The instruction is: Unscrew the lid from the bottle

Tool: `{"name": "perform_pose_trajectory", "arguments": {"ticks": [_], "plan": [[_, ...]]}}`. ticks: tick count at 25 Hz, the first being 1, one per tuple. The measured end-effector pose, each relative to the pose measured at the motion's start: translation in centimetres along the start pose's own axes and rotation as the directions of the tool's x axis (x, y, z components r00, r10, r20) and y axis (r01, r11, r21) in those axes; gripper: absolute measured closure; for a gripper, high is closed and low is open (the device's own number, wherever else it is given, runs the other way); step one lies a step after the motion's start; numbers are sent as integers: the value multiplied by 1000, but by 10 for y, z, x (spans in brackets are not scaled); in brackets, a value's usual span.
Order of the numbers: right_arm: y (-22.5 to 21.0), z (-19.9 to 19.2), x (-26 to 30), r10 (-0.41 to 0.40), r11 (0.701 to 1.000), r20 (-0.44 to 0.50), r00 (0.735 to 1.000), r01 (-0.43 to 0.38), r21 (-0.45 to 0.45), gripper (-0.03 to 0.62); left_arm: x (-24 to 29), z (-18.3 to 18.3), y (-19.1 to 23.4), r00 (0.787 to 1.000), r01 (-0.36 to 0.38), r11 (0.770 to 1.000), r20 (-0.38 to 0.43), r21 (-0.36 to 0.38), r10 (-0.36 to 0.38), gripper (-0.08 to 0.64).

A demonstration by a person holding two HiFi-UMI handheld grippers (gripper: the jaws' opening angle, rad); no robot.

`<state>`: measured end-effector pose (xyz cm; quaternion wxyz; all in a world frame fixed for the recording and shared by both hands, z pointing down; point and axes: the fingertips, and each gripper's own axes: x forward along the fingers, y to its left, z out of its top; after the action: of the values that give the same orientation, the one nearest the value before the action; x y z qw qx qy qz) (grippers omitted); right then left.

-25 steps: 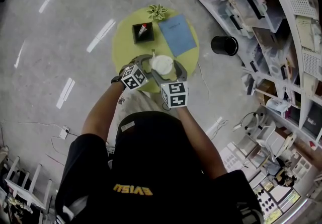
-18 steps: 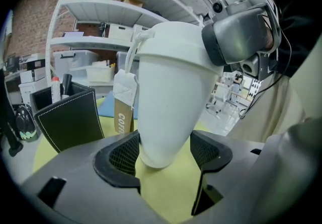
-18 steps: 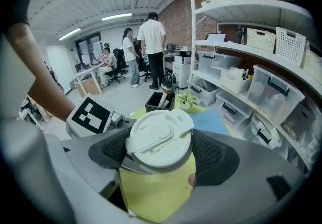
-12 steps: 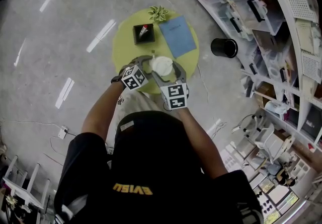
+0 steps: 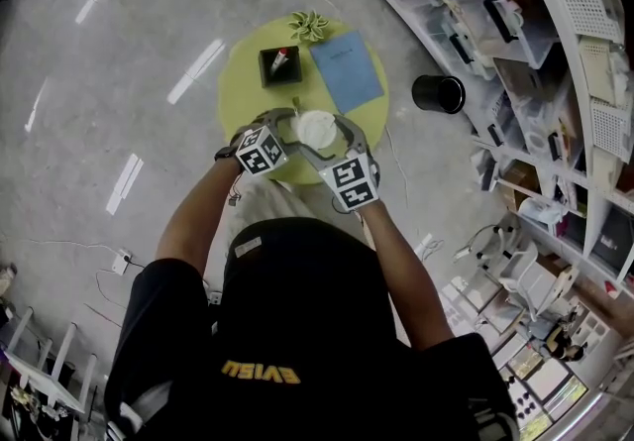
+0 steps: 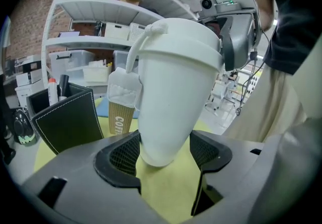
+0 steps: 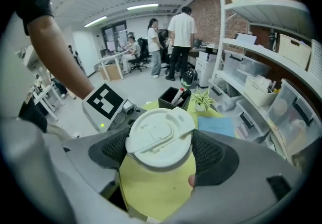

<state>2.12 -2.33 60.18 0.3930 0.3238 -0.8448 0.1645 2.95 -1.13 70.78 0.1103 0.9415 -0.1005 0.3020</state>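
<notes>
The white bottle is found at the near edge of the round yellow-green table. Its tapered base is clamped low down between the pads of the left gripper; whether it rests on the table or is raised just clear of it cannot be told. The lid is taken from above by the right gripper, whose jaws have just been closing and are now pressed against the lid's rim on both sides. The step in hand is judged to be the unscrewing turn itself. For it to be done well, the body should be held dead still by the left gripper while the lid alone is rolled about the bottle's own axis. The right grip is best kept square on the rim, since the smooth edge could let the pads slip. Because the base is narrow and is held low, the bottle is likely to be tipped by any sideways push, so the twist should be kept pure and the lid lifted only once the thread runs free. Against the head view of a second earlier, the right gripper's marker cube is seen rolled and shifted slightly to the right, while the left gripper's marker cube and the bottle are found where they were.
</notes>
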Motion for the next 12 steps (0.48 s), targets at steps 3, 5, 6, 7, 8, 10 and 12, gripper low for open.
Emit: {"name": "perform_pose_trajectory", "arguments": {"ticks": [3, 5, 6, 7, 8, 10, 12], "plan": [[2, -2, 0, 76, 994, -24, 997, -77, -77, 199, 1, -1, -1, 1000, 3, 1000, -6, 7, -3, 235], [3, -3, 0, 126, 982, -37, 991, -130, -137, 199, 2, -1, -2, 1000, 6, 1000, -8, 7, -6, 236], [3, -3, 0, 148, 973, -48, 988, -154, -173, 199, 2, -1, -2, 1000, 7, 1000, -9, 8, -7, 236], [3, -3, 0, 168, 961, -63, 984, -178, -210, 201, 1, -2, -1, 1000, 8, 1000, -10, 10, -8, 236], [4, -3, 0, 190, 948, -81, 979, -204, -244, 199, 1, -2, -1, 1000, 9, 1000, -12, 12, -8, 237], [7, -1, -1, 230, 921, -111, 967, -253, -297, 199, 0, -2, -2, 1000, 9, 1000, -16, 15, -9, 238], [8, 0, -2, 257, 899, -132, 958, -286, -332, 199, 0, -3, -2, 1000, 7, 1000, -18, 17, -7, 239]]}}
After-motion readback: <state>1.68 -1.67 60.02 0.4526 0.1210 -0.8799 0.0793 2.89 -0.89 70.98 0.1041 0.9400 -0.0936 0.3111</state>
